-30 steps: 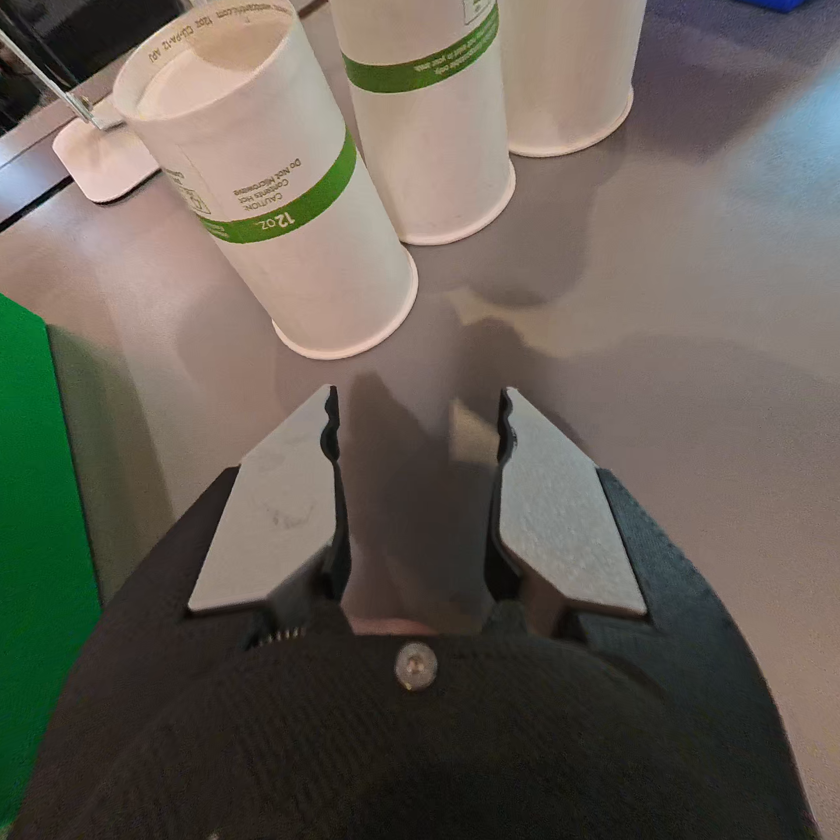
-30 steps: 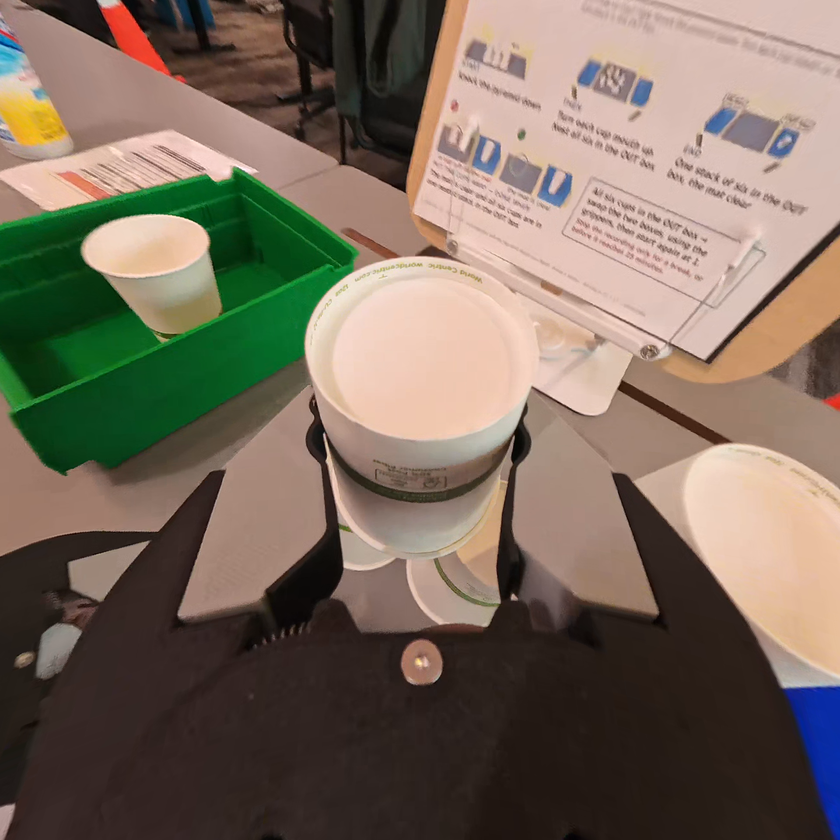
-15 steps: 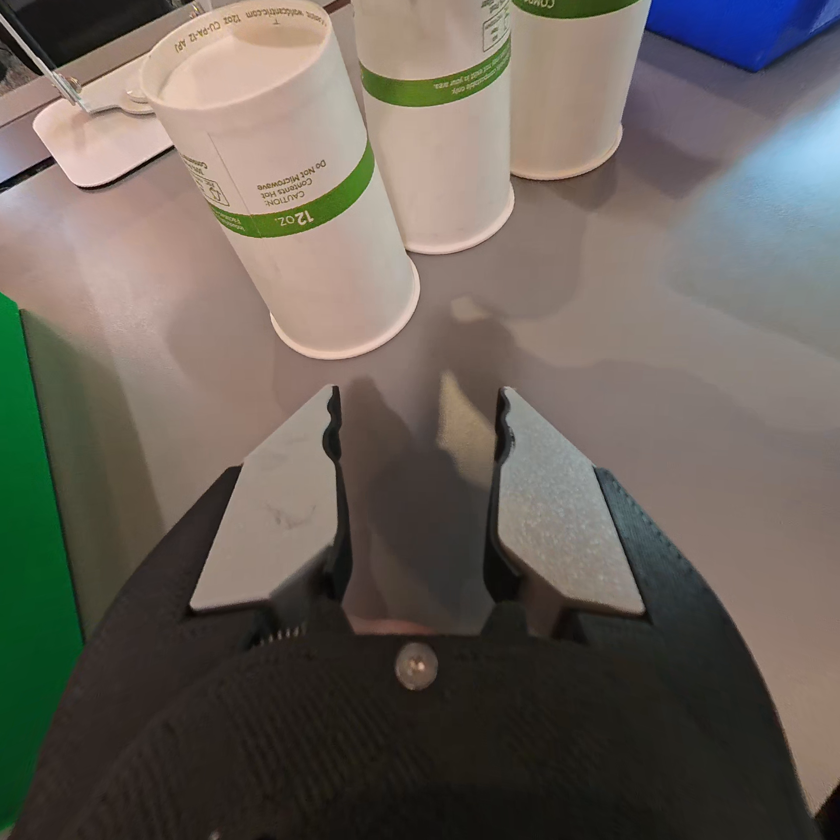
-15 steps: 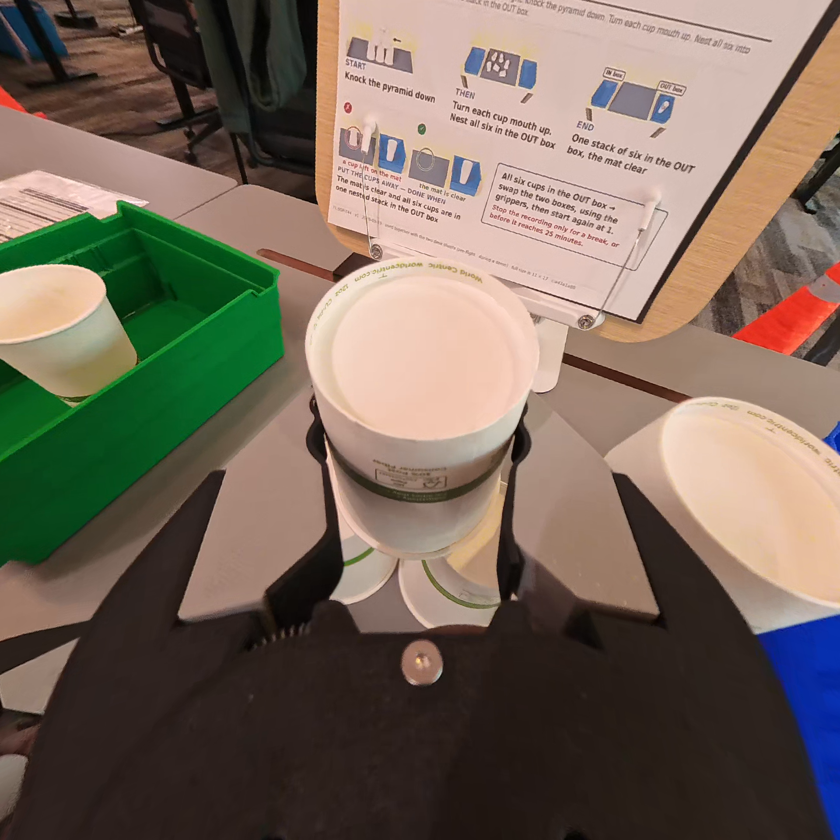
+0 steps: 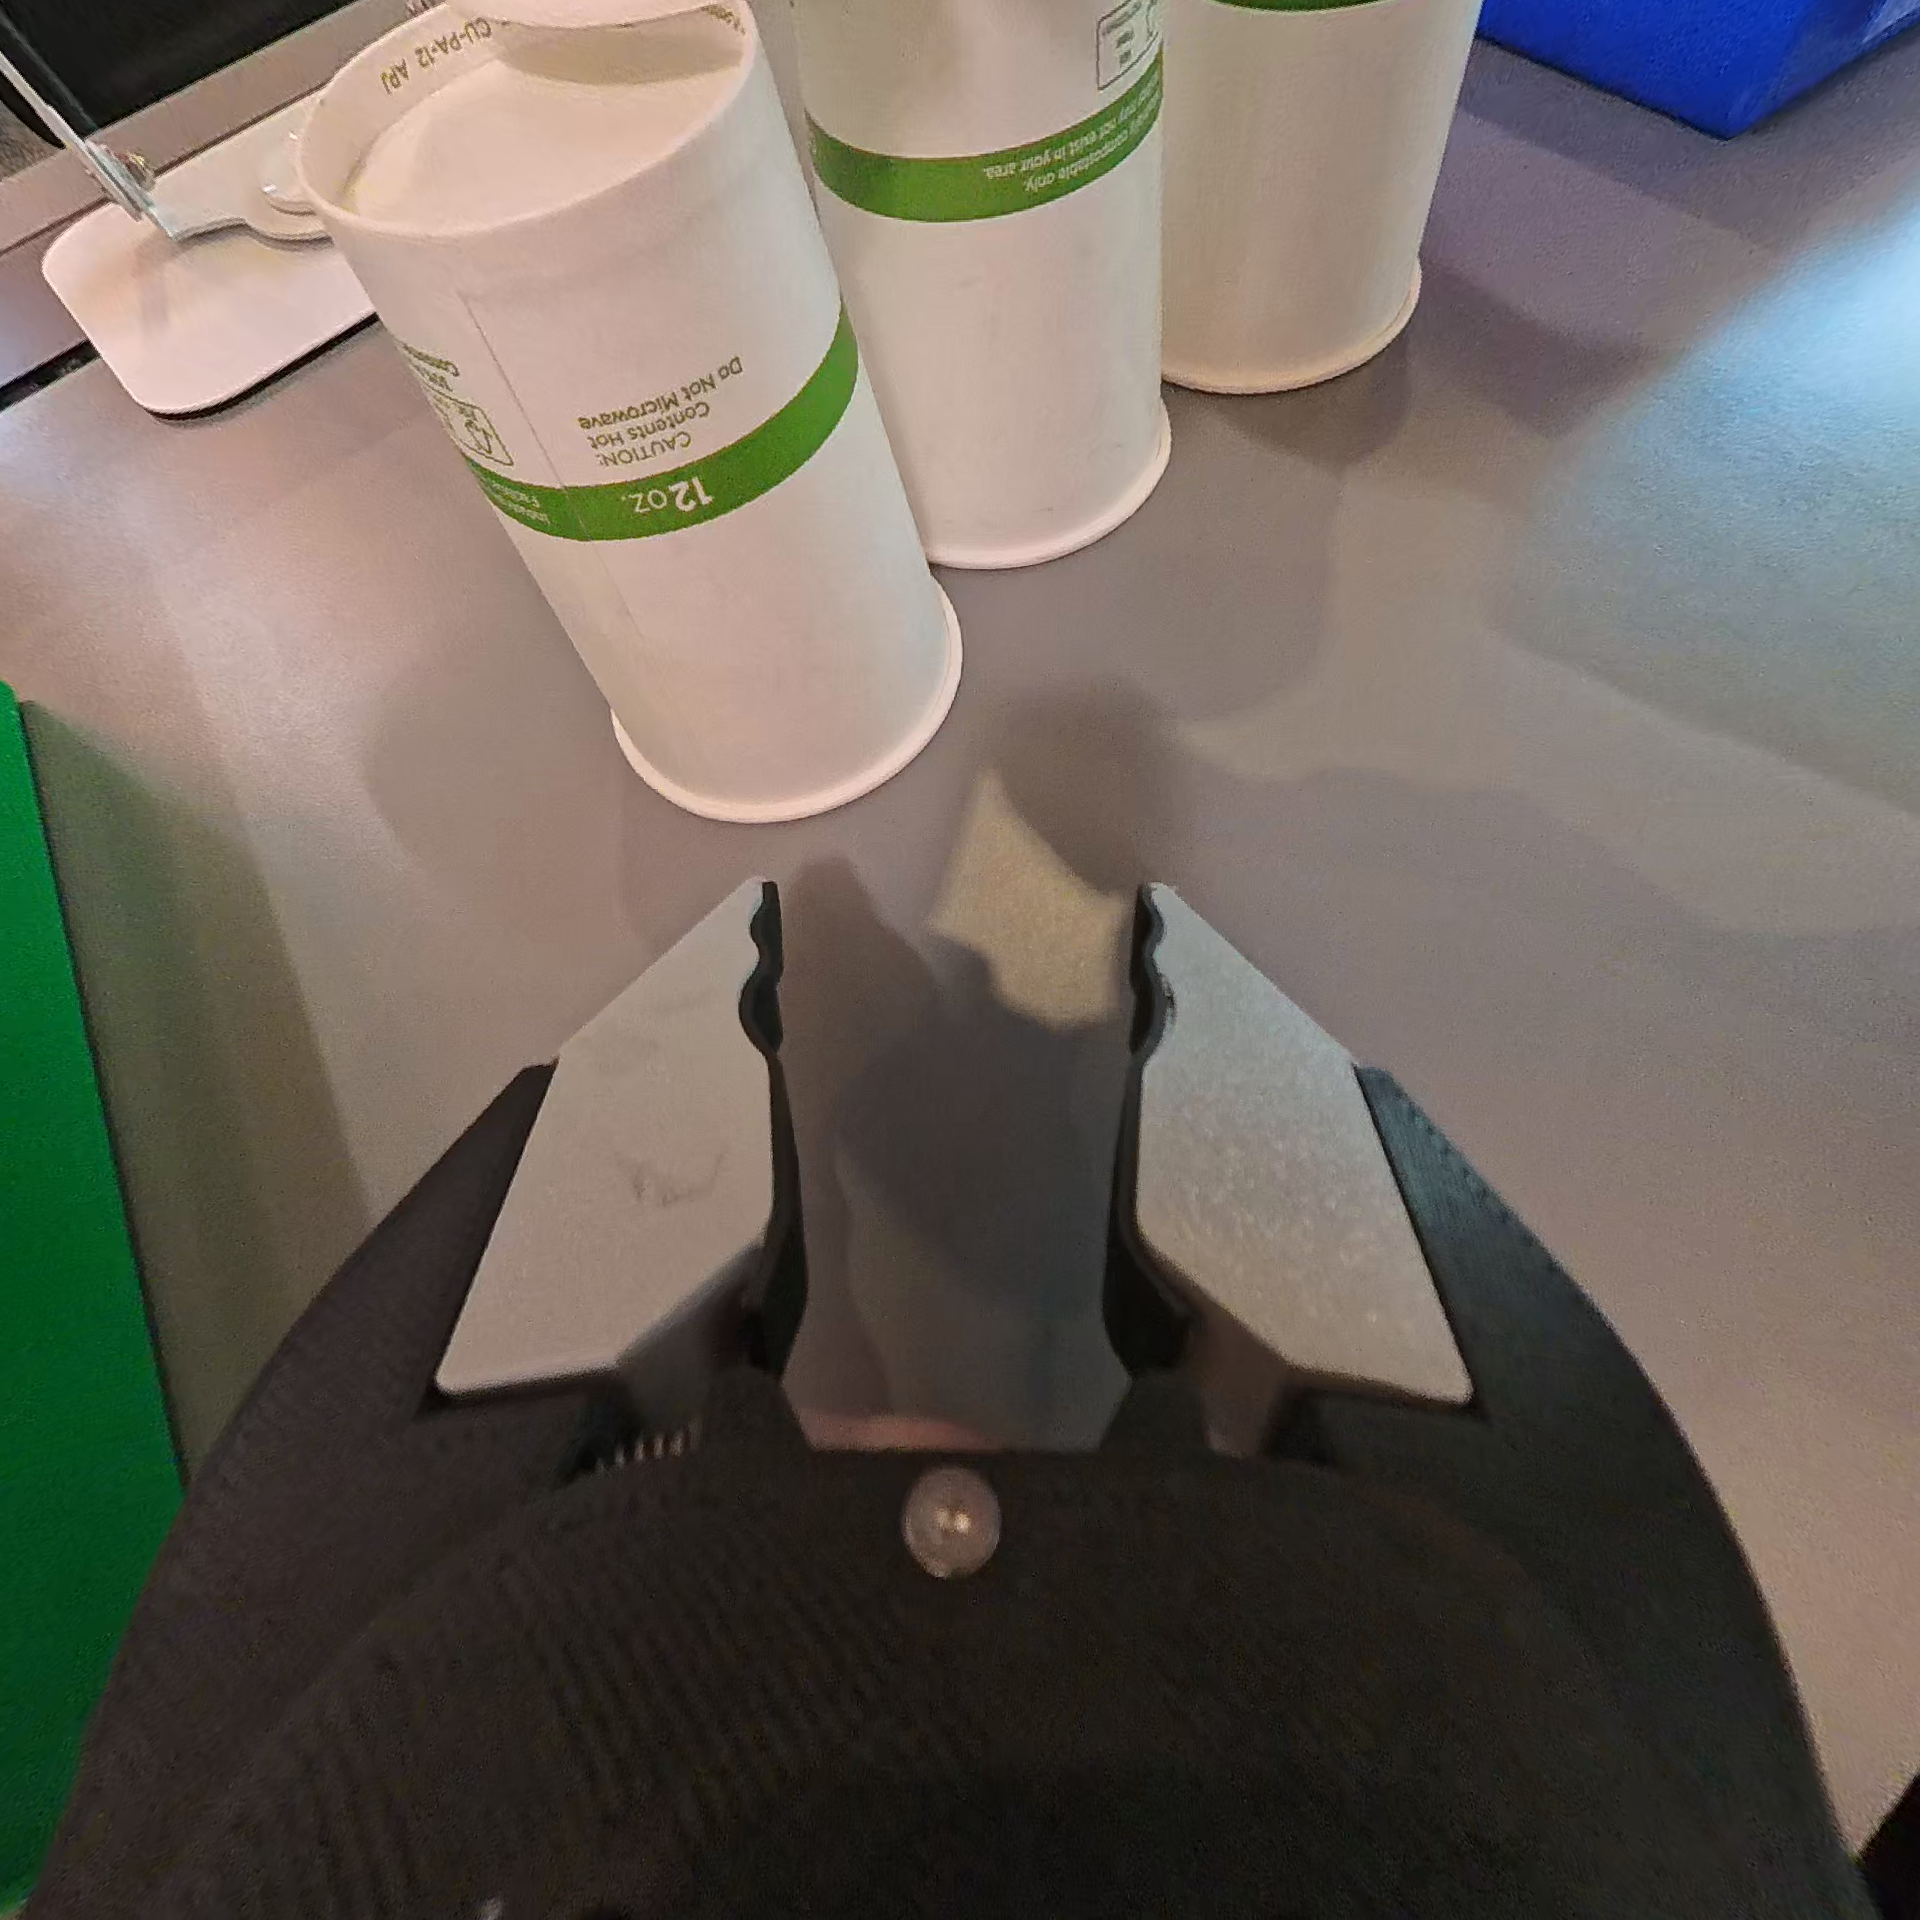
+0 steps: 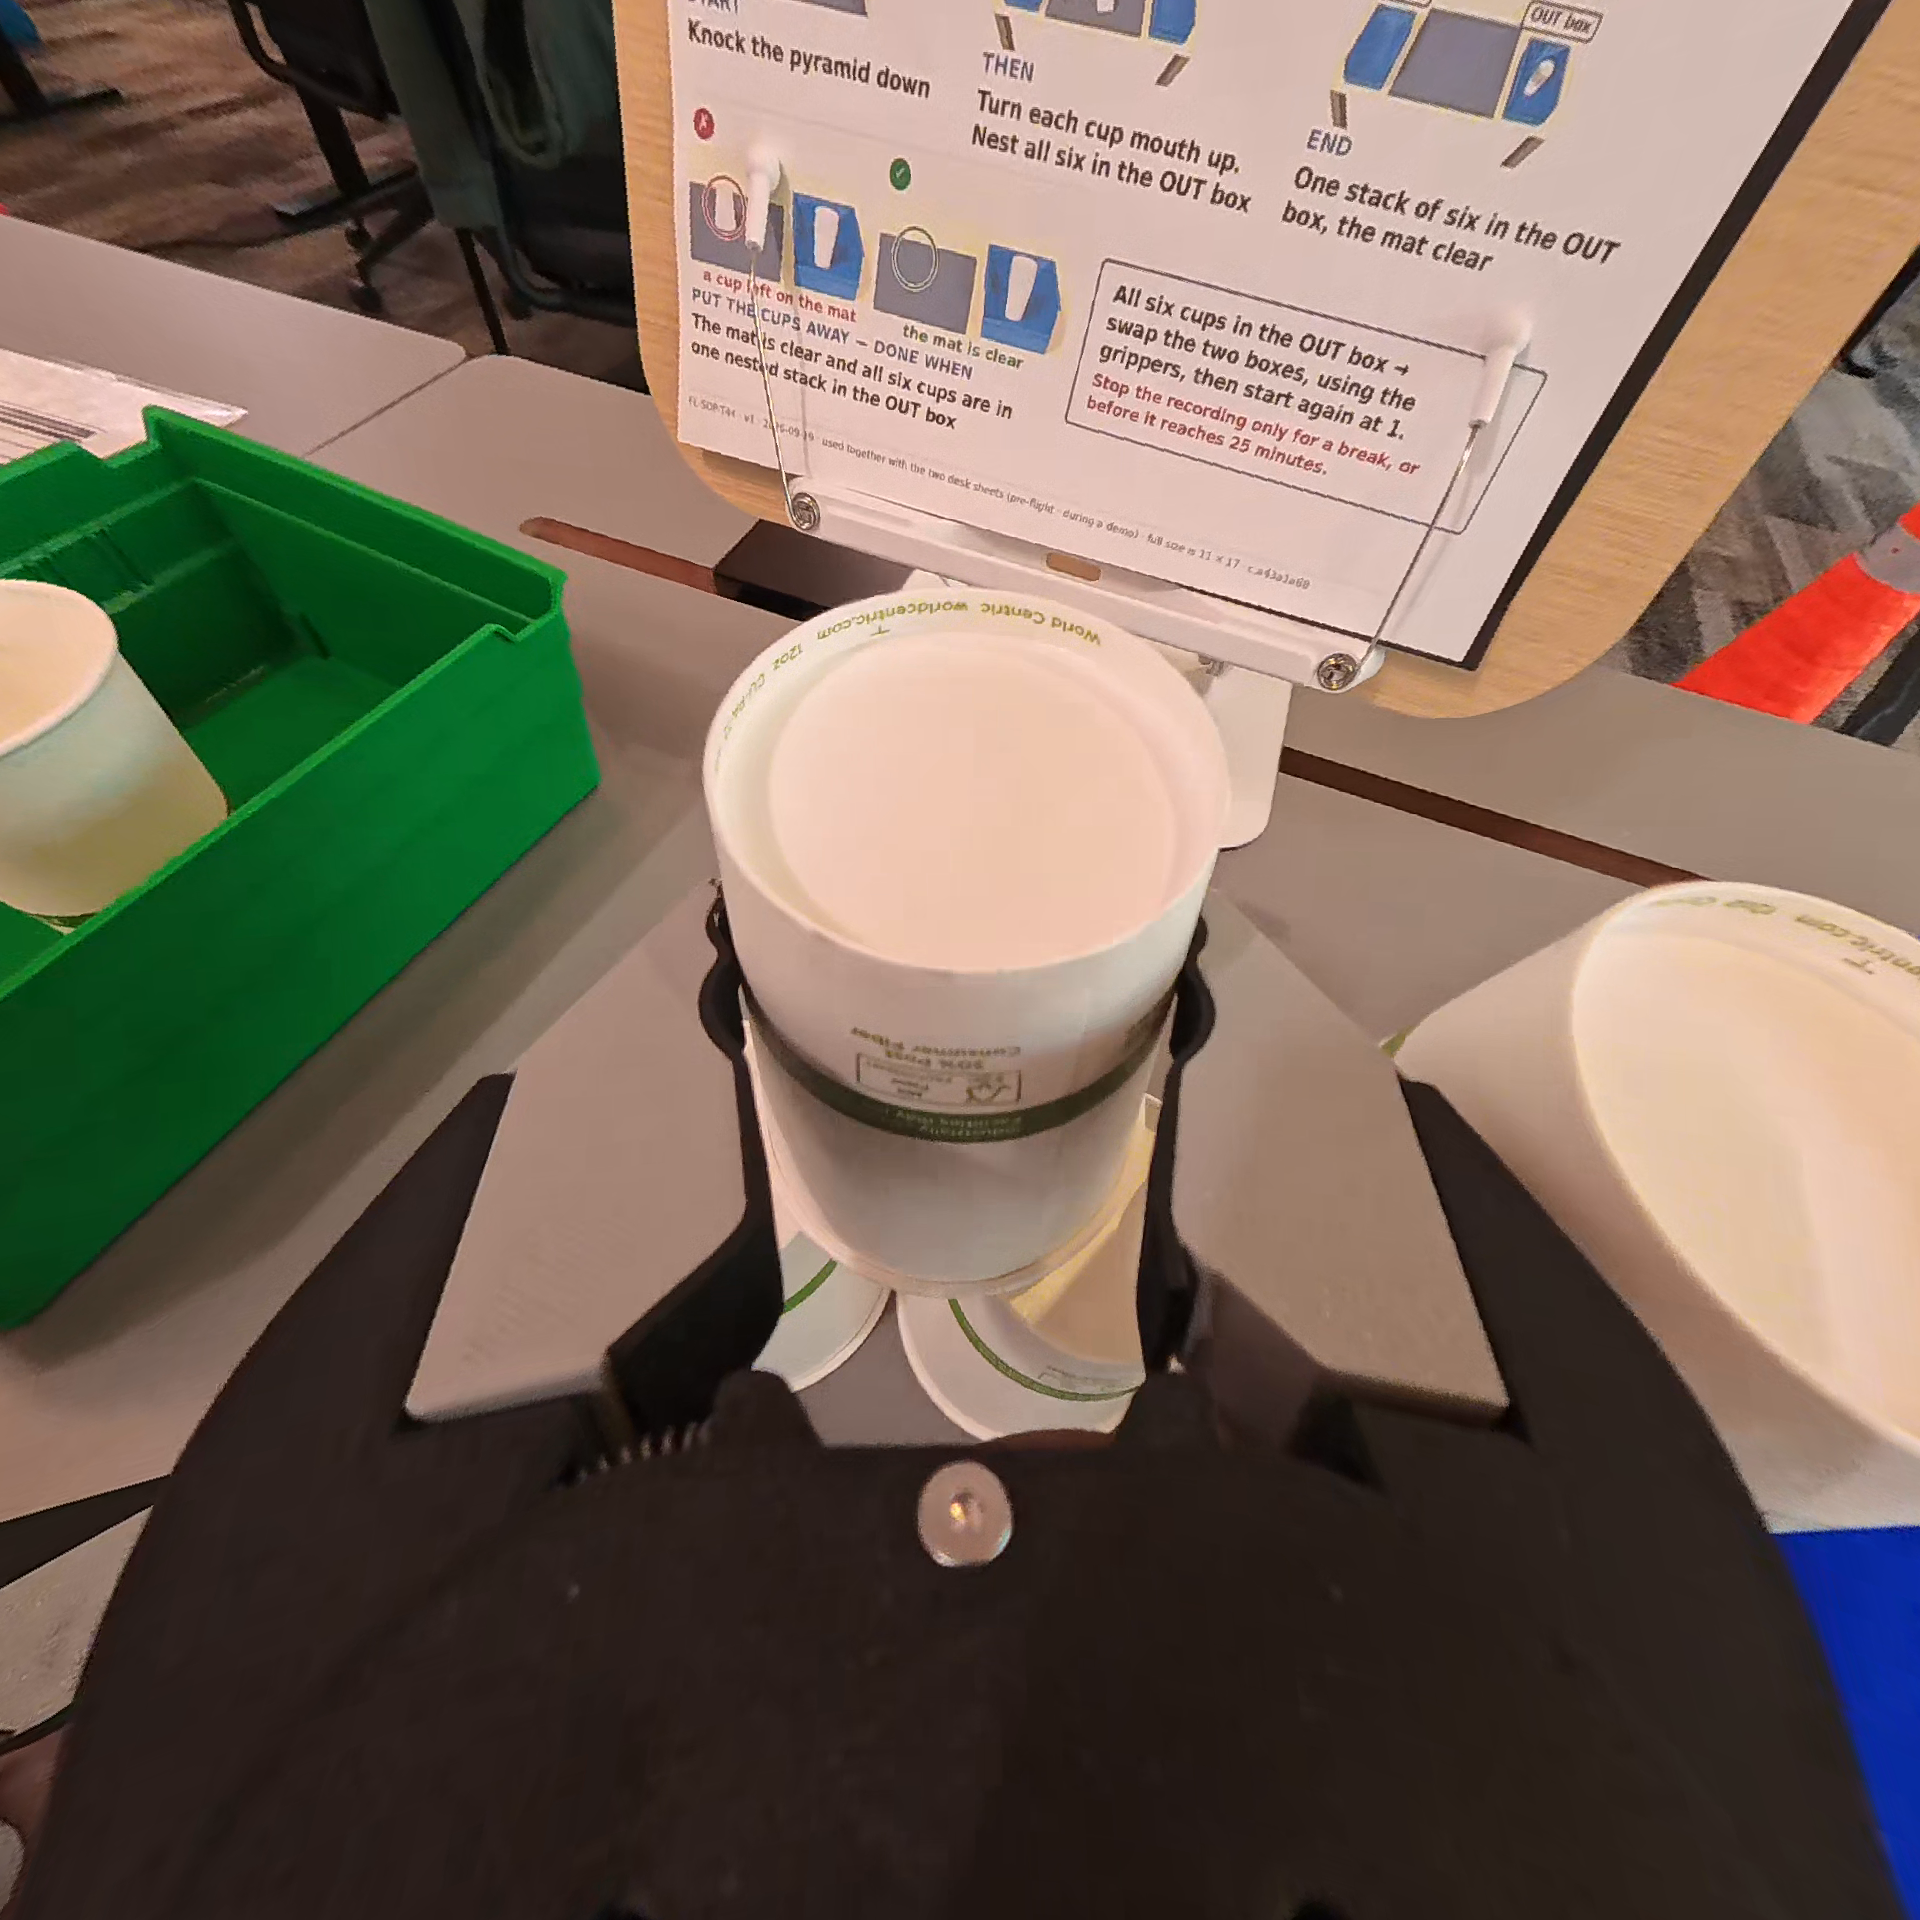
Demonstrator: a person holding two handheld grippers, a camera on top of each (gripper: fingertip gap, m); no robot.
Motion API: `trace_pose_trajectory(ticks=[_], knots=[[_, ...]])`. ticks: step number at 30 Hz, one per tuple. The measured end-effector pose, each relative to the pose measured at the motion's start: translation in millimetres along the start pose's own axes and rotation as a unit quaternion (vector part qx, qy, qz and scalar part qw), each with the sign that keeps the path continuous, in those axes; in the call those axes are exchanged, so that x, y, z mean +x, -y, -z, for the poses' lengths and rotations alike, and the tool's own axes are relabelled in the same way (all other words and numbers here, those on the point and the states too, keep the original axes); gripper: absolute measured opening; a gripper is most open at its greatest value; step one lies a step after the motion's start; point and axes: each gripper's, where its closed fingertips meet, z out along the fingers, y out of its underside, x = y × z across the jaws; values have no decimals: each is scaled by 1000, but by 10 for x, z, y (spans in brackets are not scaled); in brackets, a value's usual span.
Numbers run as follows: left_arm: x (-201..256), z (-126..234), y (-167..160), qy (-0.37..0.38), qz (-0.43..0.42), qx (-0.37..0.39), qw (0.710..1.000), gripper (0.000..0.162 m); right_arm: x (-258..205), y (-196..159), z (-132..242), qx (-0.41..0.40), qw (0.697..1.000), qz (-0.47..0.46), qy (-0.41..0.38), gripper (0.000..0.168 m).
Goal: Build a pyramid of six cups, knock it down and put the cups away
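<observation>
Three white paper cups with green bands stand upside down in a row on the grey mat: the left cup [image 5: 707, 499], the middle cup [image 5: 997, 312] and the right cup [image 5: 1299, 187]. My left gripper [image 5: 956, 914] is open and empty, low over the mat just in front of the left cup. My right gripper [image 6: 956, 935] is shut on another upside-down cup [image 6: 966, 810], held above the upturned bottoms of two row cups [image 6: 821, 1320] [image 6: 1018, 1371]. The third row cup [image 6: 1714, 1122] is at the right. One more cup [image 6: 83, 769] stands mouth up in the green box [image 6: 312, 831].
An instruction board [image 6: 1143, 260] on a white stand [image 5: 208, 301] stands behind the cups. The green box also shows at the left edge of the left wrist view [image 5: 42, 1039]. A blue box [image 5: 1714, 52] lies at the right, also seen in the right wrist view [image 6: 1860, 1662].
My right gripper has carried its cup to the right, away from the green box and closer to the board. My left gripper has shifted slightly and stays open.
</observation>
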Motion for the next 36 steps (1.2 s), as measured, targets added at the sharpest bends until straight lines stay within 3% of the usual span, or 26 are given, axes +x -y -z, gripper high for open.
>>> trace_pose_trajectory(ticks=[10,17,22,25,31,36], knots=[[-10,-4,-3,0,5,-1,1000,64,-35,68,109,26,999,3,21,101],[-8,-8,-9,-1,6,-4,1000,63,-248,193,682,75,994,30,67,107],[-17,-20,-24,0,8,-9,1000,61,-140,205,1406,183,971,105,112,74],[-29,-74,-61,-1,13,-29,999,47,213,33,1541,232,958,127,116,46],[-222,-327,7,32,37,-55,997,42,1045,-492,1258,225,966,99,80,45],[-318,-426,31,38,67,-63,995,42,1194,-952,1142,195,968,135,86,40]])
